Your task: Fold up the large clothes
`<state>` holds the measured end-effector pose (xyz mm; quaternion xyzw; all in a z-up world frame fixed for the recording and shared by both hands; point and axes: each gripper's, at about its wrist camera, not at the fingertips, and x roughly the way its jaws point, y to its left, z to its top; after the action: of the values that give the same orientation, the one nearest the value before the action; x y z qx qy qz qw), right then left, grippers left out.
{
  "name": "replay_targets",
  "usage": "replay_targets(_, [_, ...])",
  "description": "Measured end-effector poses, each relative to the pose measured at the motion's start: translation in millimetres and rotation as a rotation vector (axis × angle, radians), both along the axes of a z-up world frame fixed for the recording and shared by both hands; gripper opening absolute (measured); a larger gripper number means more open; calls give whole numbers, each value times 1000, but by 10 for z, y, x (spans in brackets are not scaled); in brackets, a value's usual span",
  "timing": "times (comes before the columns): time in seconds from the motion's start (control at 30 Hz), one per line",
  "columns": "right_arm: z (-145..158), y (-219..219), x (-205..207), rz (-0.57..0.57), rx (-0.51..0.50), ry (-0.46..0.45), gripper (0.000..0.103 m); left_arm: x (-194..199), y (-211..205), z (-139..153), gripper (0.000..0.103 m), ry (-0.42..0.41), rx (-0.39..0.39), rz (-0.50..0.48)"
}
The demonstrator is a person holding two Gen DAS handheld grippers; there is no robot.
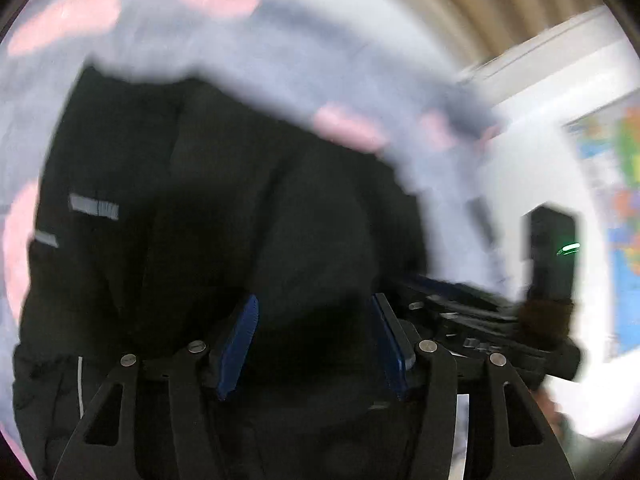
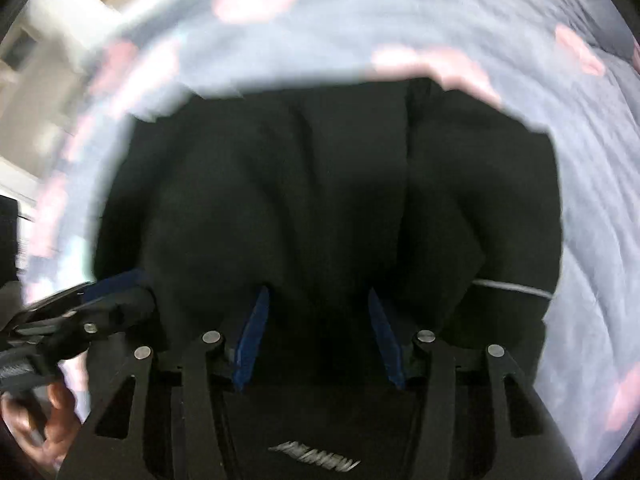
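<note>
A large black garment (image 1: 240, 200) with small grey reflective strips (image 1: 94, 206) lies bunched on a pale bed cover. My left gripper (image 1: 314, 300) hangs just above it, blue pads (image 1: 238, 344) apart and pressing on nothing. In the right wrist view the same black garment (image 2: 320, 180) fills the middle, with a thin grey stripe (image 2: 512, 286) at its right edge. My right gripper (image 2: 318, 291) also stands open over the cloth. Each gripper shows in the other's view: the right one (image 1: 480, 320) and the left one (image 2: 80, 312). Both views are blurred.
The bed cover (image 2: 560, 140) is light lavender with pink patches and spreads all around the garment. A hand (image 2: 52, 420) grips the left tool. A black device with a green light (image 1: 554, 252), a colourful wall map (image 1: 624, 200) and a beige curtain (image 1: 480, 0) stand beyond the bed.
</note>
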<state>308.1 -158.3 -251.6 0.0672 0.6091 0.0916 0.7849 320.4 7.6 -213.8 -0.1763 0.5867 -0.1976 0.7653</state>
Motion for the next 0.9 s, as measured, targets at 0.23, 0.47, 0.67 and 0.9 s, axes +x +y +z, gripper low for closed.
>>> replay_targets(0.23, [-243,74,17,61,-74,7,56,150,170,-520,52,137,-41,120])
replay_targets(0.47, [272,-419,-548,5,60,-4,58,-334,427,30,51,72,-74,61])
replay_targets(0.67, [371,-1001,-1480,-119,121,38,59,-1124,1119,572,56,8,-69,192])
replay_targets(0.9, [181,-1379,-2172,-243,208,111,59,-1775,1641,636,58,32,-40,340])
